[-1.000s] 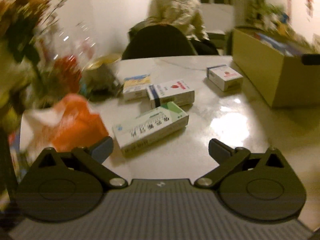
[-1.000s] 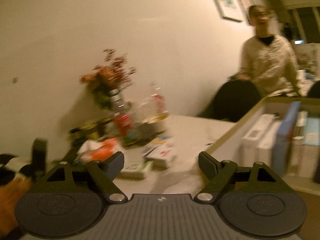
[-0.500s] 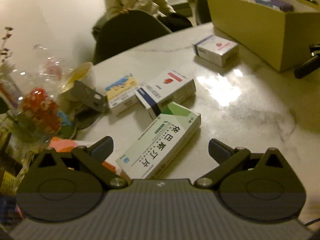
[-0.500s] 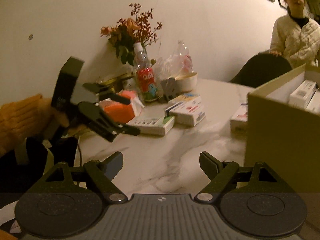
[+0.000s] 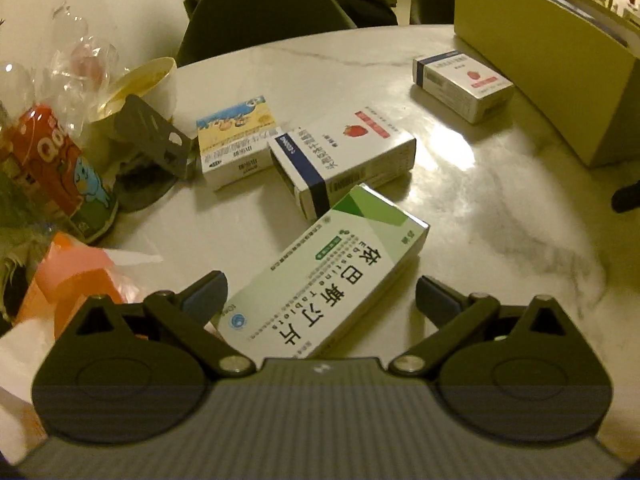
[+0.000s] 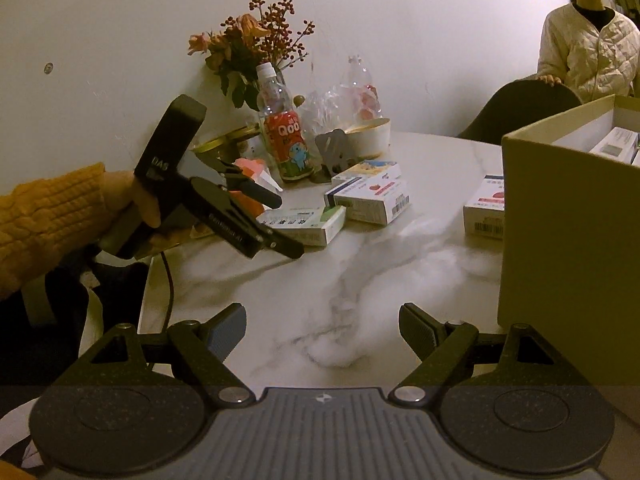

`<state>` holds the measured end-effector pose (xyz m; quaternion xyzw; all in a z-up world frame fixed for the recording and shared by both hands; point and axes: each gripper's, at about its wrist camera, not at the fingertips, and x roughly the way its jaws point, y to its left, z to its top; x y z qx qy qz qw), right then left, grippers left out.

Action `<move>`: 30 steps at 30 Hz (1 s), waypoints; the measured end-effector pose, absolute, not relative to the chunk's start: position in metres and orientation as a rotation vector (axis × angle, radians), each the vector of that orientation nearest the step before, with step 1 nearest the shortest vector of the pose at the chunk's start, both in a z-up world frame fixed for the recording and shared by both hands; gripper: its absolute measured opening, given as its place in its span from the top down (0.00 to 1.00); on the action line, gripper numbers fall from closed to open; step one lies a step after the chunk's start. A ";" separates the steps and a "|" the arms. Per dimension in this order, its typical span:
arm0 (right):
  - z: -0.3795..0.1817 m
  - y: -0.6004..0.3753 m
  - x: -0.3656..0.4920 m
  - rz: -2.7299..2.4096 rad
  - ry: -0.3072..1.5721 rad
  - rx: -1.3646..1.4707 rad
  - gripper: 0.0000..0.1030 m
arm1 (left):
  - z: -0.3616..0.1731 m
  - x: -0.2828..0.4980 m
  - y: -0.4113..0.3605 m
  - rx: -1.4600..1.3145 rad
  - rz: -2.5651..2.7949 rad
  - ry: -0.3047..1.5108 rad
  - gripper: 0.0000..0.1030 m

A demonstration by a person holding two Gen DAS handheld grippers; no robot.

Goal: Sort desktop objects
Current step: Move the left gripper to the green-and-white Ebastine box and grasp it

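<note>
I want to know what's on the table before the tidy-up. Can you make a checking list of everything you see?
Surface: white marble table, glossy.
Job's things: green-and-white box nearest; strawberry box behind it; cartoon box; another strawberry box beside the cardboard box, which holds packs.
Clutter: drink bottle, flowers, bowl, orange packet.
Grippers: left gripper open, straddling the green-and-white box; right gripper open, empty.
Cables: black cable below the left gripper.
Surroundings: seated person, dark chair.
</note>
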<state>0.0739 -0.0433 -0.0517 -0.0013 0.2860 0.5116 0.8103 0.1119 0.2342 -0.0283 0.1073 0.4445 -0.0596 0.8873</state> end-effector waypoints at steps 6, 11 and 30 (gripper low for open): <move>-0.053 -0.042 0.074 1.086 0.618 -0.012 0.17 | -0.027 0.104 0.234 0.139 -0.153 0.950 0.19; -0.054 -0.043 0.076 1.076 0.621 -0.005 0.17 | -0.027 0.089 0.224 0.127 -0.155 0.941 0.33; -0.058 -0.054 0.096 1.127 0.742 0.249 0.17 | -0.018 0.029 0.174 -0.147 -0.093 0.786 0.53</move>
